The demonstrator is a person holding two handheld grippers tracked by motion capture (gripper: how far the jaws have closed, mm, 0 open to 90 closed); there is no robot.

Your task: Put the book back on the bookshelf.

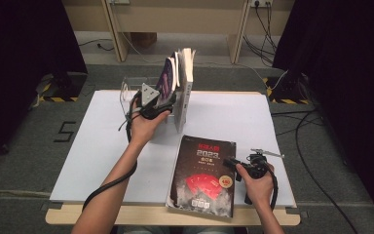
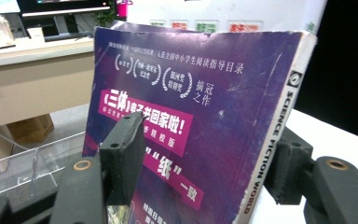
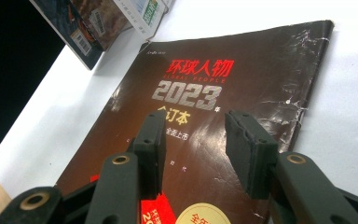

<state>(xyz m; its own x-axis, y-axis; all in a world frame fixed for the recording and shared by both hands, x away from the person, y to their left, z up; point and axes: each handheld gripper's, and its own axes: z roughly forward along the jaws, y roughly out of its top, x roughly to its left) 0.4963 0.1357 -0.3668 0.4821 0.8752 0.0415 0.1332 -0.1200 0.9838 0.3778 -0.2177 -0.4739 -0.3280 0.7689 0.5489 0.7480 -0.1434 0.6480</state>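
A purple paperback [image 1: 167, 77] [image 2: 205, 88] stands upright at the back middle of the white table [image 1: 97, 146], leaning against other upright books [image 1: 187, 80]. My left gripper [image 1: 165, 101] [image 2: 209, 135] straddles its lower part, one jaw in front of the cover and the other beside the spine; the pads do not seem to press, so it is open. A dark "2023" magazine [image 1: 203, 178] [image 3: 256, 65] lies flat near the front edge. My right gripper [image 1: 230, 164] [image 3: 196, 119] hovers open over the magazine's right side with nothing between its fingers.
A clear plastic book stand [image 1: 125, 91] [image 2: 32, 161] sits left of the upright books. The leaning books [image 3: 98, 21] show at the top left of the right gripper view. Cables trail from both grippers. Wooden furniture legs [image 1: 114, 29] stand beyond the table.
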